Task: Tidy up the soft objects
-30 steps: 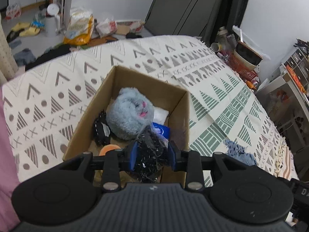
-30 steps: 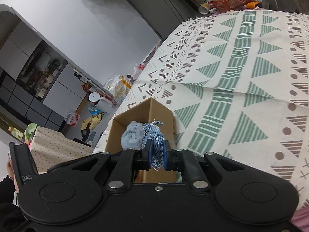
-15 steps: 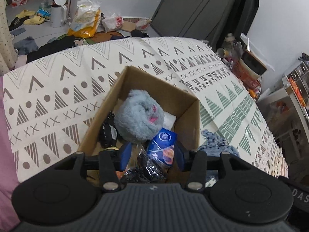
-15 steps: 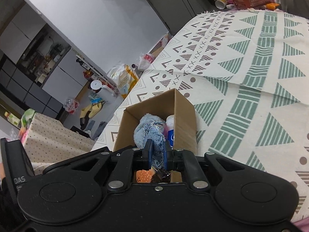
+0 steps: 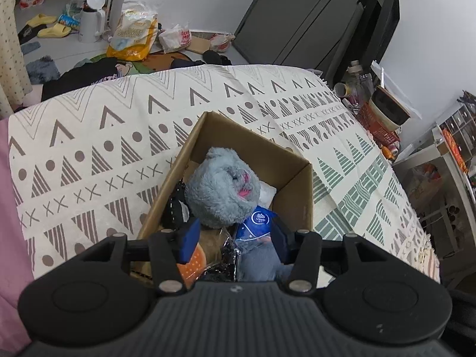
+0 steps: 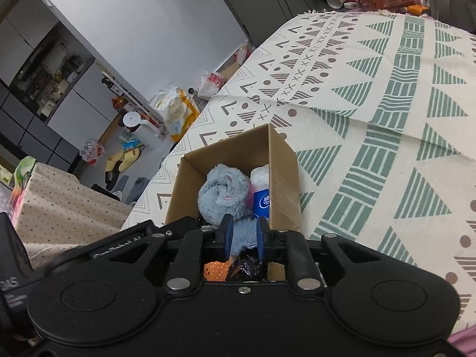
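An open cardboard box (image 5: 229,131) stands on the patterned bed cover (image 5: 89,148). Inside lie a grey plush toy (image 5: 221,190), a blue tissue pack (image 5: 257,218), a black crinkly bag (image 5: 221,260), an orange spotted item (image 5: 195,263) and a blue-grey cloth (image 5: 260,263). My left gripper (image 5: 235,242) is open and empty over the box's near end. In the right wrist view the box (image 6: 279,184) holds the plush toy (image 6: 223,193). My right gripper (image 6: 242,233) has opened a little with the blue-grey cloth (image 6: 242,235) between its pads, above the box's near end.
The bed cover (image 6: 386,104) stretches right of the box. An orange basket with bottles (image 5: 377,122) stands past the bed's far right corner. The floor beyond the bed holds bags (image 5: 134,35), a white jug (image 5: 90,20) and yellow slippers (image 5: 47,29). A pink blanket (image 5: 9,208) lies at left.
My left gripper opened and dropped the black bag into the box, then stayed open. My right gripper carried the blue-grey cloth over the box, lowered it and widened its jaws.
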`<act>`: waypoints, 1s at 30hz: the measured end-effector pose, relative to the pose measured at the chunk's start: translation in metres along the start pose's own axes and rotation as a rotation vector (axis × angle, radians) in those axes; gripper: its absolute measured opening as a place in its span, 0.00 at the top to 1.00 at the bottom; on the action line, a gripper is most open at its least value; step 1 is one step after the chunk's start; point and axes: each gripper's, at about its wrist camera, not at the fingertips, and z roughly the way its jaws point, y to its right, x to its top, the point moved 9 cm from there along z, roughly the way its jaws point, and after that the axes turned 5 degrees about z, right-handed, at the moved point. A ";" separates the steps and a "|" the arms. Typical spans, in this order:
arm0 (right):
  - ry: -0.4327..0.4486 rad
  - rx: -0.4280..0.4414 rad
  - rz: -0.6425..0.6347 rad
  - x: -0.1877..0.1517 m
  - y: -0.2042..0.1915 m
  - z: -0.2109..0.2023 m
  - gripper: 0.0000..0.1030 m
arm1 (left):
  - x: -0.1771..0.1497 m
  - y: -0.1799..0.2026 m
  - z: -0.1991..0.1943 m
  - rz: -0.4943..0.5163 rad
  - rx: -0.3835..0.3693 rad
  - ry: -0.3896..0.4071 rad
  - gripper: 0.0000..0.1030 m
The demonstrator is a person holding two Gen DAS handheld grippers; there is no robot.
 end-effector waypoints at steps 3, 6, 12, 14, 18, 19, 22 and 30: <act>0.005 -0.007 0.005 0.000 0.003 -0.011 0.82 | -0.001 -0.003 0.001 0.014 0.045 0.004 0.41; 0.017 -0.016 0.013 0.001 0.008 -0.019 0.79 | -0.001 -0.005 0.001 0.028 0.083 -0.002 0.36; 0.044 -0.035 0.020 0.000 0.022 -0.046 0.72 | -0.001 0.009 -0.014 0.127 0.144 0.027 0.24; 0.055 -0.039 0.019 0.000 0.025 -0.056 0.67 | -0.002 0.019 -0.021 0.153 0.131 0.031 0.21; 0.091 -0.043 0.021 0.002 0.032 -0.078 0.54 | -0.001 0.038 -0.036 0.187 0.100 0.034 0.19; 0.097 -0.042 0.023 0.002 0.034 -0.083 0.53 | -0.002 0.042 -0.042 0.200 0.100 0.042 0.19; 0.114 -0.042 0.035 0.003 0.040 -0.097 0.48 | -0.005 0.052 -0.054 0.225 0.099 0.051 0.15; 0.154 -0.029 0.023 0.002 0.044 -0.133 0.38 | -0.012 0.069 -0.087 0.257 0.102 0.068 0.10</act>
